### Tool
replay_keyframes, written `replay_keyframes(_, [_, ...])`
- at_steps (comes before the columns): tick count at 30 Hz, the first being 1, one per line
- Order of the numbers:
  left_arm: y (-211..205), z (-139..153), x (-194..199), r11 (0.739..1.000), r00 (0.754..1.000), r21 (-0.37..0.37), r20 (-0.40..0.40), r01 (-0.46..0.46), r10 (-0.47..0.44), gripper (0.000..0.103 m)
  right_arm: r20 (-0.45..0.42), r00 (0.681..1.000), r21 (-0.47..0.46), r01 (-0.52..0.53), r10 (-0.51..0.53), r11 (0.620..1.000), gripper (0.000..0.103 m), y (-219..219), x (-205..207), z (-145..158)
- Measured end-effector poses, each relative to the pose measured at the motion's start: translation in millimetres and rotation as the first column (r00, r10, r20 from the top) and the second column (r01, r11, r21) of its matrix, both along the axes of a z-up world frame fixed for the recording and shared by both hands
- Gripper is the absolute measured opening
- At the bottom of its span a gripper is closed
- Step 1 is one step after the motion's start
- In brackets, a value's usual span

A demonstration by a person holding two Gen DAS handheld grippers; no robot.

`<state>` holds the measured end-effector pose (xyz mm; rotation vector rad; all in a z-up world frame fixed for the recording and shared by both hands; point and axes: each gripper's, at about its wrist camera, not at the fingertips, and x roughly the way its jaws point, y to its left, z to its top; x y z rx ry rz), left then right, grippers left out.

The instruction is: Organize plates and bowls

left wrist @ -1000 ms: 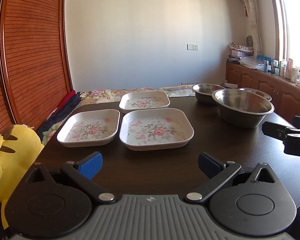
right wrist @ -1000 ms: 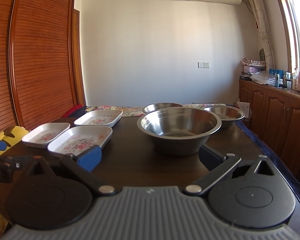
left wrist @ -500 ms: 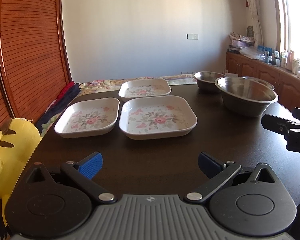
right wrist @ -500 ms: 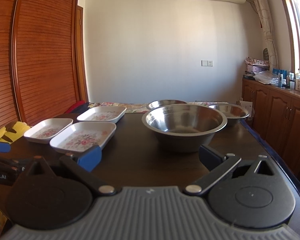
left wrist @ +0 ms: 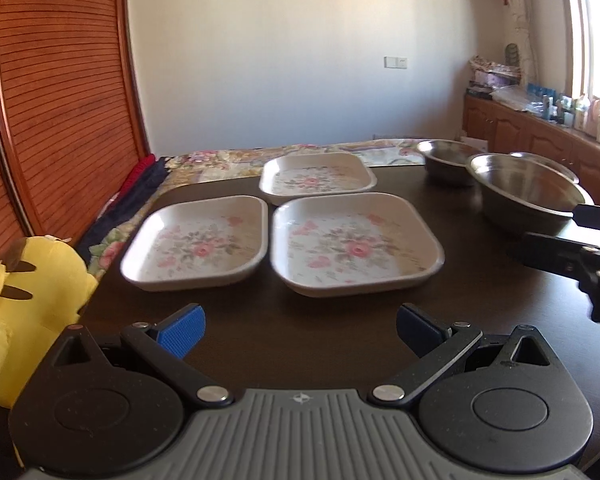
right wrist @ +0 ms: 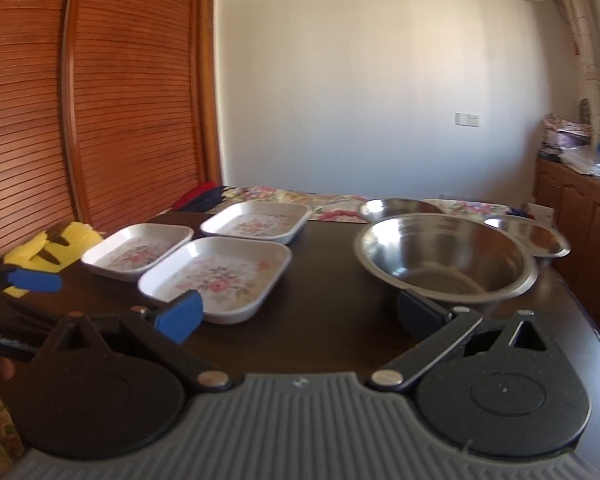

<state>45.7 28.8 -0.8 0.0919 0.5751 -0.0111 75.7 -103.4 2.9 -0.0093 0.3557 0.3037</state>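
Three square white plates with pink flowers lie on a dark table (left wrist: pixel 332 332): a near right plate (left wrist: pixel 356 242), a near left plate (left wrist: pixel 198 240) and a far plate (left wrist: pixel 318 176). To their right stand three steel bowls: a large bowl (right wrist: pixel 446 258), a small far bowl (right wrist: pixel 398 207) and a shallow one (right wrist: pixel 528 234). My left gripper (left wrist: pixel 298 330) is open over the table's near edge, short of the plates. My right gripper (right wrist: pixel 298 314) is open too, between the near right plate (right wrist: pixel 218 276) and the large bowl, holding nothing.
A yellow plush toy (left wrist: pixel 24 292) leans at the table's left edge. A flowered bedspread (left wrist: pixel 260 158) lies beyond the far edge, wooden slatted doors (right wrist: pixel 100 96) stand on the left and wooden cabinets (left wrist: pixel 540 140) with clutter on the right.
Both grippers have moved forward and tilted down toward the table; the plates and bowls look larger and nearer. Nothing on the table has shifted, and both grippers stay open.
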Motion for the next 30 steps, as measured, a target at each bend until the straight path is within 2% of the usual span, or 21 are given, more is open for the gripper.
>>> replay_keyframes(6, [20, 3, 19, 1.0, 1.0, 0.005, -0.01, -0.004, 0.004, 0.102, -0.035, 0.996, -0.002, -0.079, 0.079, 0.997, 0.103, 13, 19, 4])
replay_keyframes(9, [28, 2, 25, 1.0, 1.0, -0.017, -0.009, 0.004, -0.004, 0.102, -0.063, 0.992, 0.003, -0.106, 0.106, 0.994, 0.102, 17, 29, 4])
replay_keyframes(10, [30, 2, 28, 1.0, 1.0, -0.028, -0.012, 0.009, -0.01, 0.102, -0.068, 0.991, 0.0, -0.116, 0.115, 0.993, 0.1, 19, 32, 4])
replay_keyframes(11, [31, 1, 31, 0.999, 1.0, -0.037, -0.016, 0.014, -0.015, 0.1, -0.075, 0.989, -0.003, -0.125, 0.124, 0.992, 0.093, 21, 35, 3])
replay_keyframes(15, [34, -4, 43, 0.998, 0.998, -0.057, -0.048, 0.027, -0.03, 0.09, -0.111, 0.982, -0.011, -0.156, 0.154, 0.988, 0.089, 28, 47, -1])
replay_keyframes(21, [39, -9, 57, 0.995, 0.997, -0.096, -0.064, 0.039, -0.045, 0.06, -0.168, 0.971, -0.01, -0.173, 0.169, 0.985, 0.077, 30, 67, -9])
replay_keyframes(24, [39, -12, 62, 0.991, 0.995, -0.125, -0.077, 0.048, -0.058, 0.049, -0.191, 0.966, 0.003, -0.176, 0.174, 0.984, 0.067, 28, 75, -9])
replay_keyframes(30, [37, -13, 67, 0.987, 0.994, -0.152, -0.08, 0.059, -0.072, 0.038, -0.217, 0.96, -0.001, -0.183, 0.179, 0.983, 0.053, 28, 89, -11])
